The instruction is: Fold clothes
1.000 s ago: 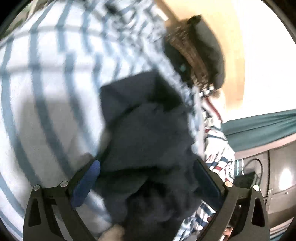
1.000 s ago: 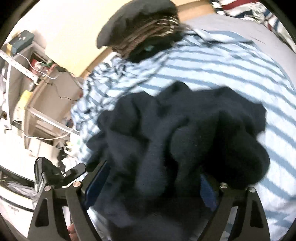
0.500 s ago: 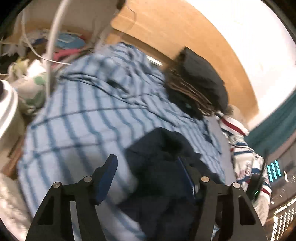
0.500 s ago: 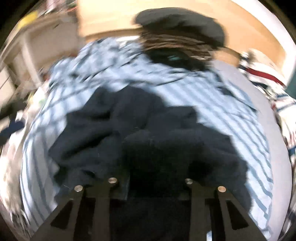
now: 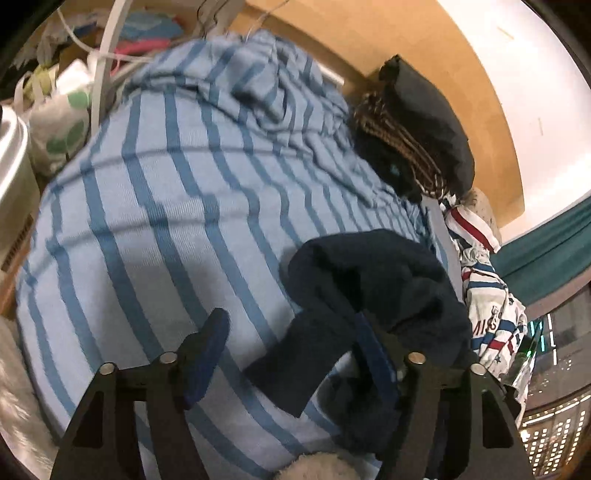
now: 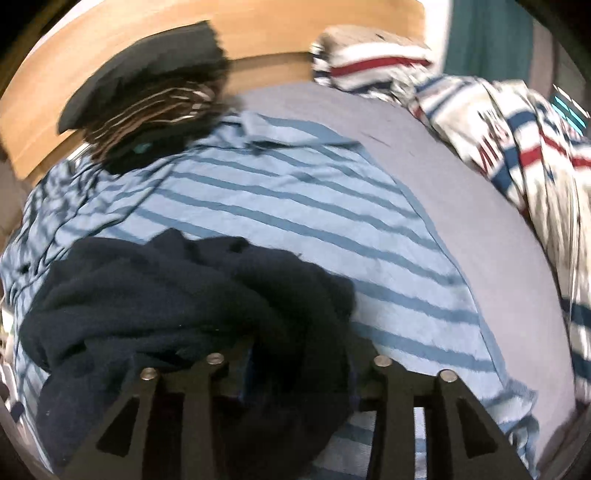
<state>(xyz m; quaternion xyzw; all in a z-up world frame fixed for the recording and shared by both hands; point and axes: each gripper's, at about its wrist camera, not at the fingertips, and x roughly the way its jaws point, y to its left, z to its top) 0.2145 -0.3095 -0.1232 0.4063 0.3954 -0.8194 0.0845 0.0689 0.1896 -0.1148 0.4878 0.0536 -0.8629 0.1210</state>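
Observation:
A crumpled dark navy garment (image 5: 369, 280) (image 6: 166, 295) lies on a light blue striped polo shirt (image 5: 166, 203) (image 6: 295, 206) that is spread over the bed. My left gripper (image 5: 290, 339) hovers at the garment's left edge, its jaws opening. A strip of navy cloth runs between them beside the right finger, and the left pad (image 5: 207, 343) is bare over the stripes. My right gripper (image 6: 299, 354) is buried in the garment's near edge. Fabric fills the gap between its fingers, hiding the pads, while its jaws are opening.
A stack of folded dark clothes (image 5: 417, 136) (image 6: 147, 85) sits against the wooden headboard (image 6: 277, 29). A red, white and blue quilt (image 5: 487, 314) (image 6: 517, 140) is heaped on the right of the grey sheet (image 6: 461, 221). Bags and cables (image 5: 59, 122) crowd the bed's left side.
The left gripper drew back off the navy pile toward its left edge and narrowed, then widened. The right gripper closed into the pile, then widened a little, and swung to the right.

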